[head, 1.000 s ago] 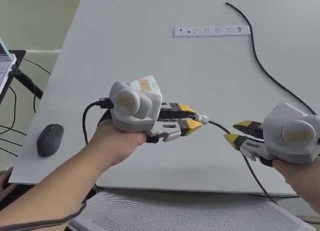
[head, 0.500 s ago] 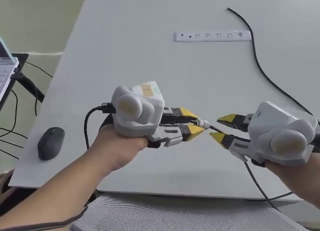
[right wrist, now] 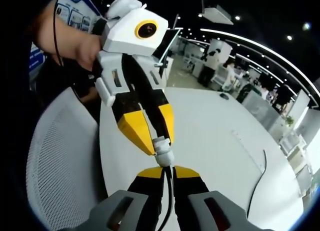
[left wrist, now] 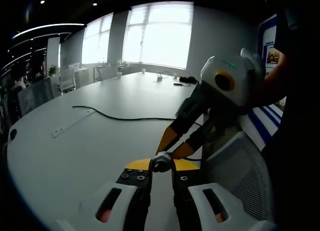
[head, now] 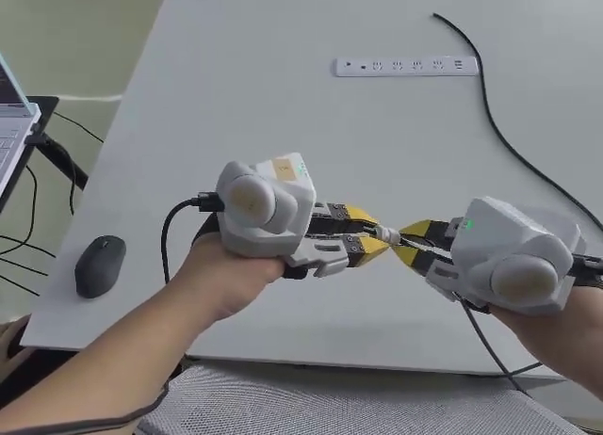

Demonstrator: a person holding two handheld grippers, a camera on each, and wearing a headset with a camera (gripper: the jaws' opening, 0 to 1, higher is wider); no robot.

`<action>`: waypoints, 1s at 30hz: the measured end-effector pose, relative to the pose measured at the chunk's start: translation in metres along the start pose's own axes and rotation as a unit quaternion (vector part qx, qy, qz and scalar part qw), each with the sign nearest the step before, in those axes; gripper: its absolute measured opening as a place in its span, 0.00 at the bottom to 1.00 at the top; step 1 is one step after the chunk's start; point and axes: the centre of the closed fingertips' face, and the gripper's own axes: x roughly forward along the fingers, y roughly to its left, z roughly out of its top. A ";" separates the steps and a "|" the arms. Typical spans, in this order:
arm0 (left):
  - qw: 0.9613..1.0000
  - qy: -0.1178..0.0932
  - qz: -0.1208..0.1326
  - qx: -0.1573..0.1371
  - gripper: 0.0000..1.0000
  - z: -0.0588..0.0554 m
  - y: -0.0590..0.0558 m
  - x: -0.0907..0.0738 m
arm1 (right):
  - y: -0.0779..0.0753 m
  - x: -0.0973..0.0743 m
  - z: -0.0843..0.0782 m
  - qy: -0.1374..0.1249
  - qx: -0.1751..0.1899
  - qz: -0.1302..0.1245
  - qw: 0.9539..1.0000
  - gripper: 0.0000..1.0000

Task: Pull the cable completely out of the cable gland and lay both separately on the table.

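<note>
The left tongs [head: 369,241] are clenched on the gland [head: 384,234], up in the air over the table [head: 283,124]. The right tongs [head: 413,243] sit around the cable [right wrist: 168,191] just beside the gland, but I cannot tell if they pinch it. I think the right tongs should squeeze the cable tight and pull straight back, in line with the gland, while the left tongs hold firm.

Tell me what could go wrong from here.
The right hand-held gripper pinches the thin cable right beside the cable gland, so its jaws may slip along it. The left hand-held gripper holds that gland at its jaw tips, near the edge of the table; a jerk could drop it off.
</note>
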 end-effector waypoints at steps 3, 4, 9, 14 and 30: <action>1.000 -0.001 0.000 0.000 0.15 0.000 0.000 0.000 | 0.001 0.000 0.000 -0.001 0.001 0.001 1.000 0.01; 1.000 -0.002 0.000 0.000 0.15 0.000 0.000 0.001 | 0.001 0.000 0.000 -0.001 0.001 0.001 1.000 0.00; 1.000 -0.002 0.000 -0.001 0.15 0.000 0.001 0.000 | 0.001 0.000 -0.001 -0.003 0.004 0.002 1.000 0.00; 1.000 -0.003 0.003 -0.001 0.15 -0.001 0.002 -0.001 | 0.000 0.004 -0.005 0.008 0.014 0.002 1.000 0.00; 1.000 -0.007 0.008 -0.005 0.15 -0.001 0.005 -0.005 | -0.006 0.000 -0.035 0.037 0.108 -0.012 0.993 0.00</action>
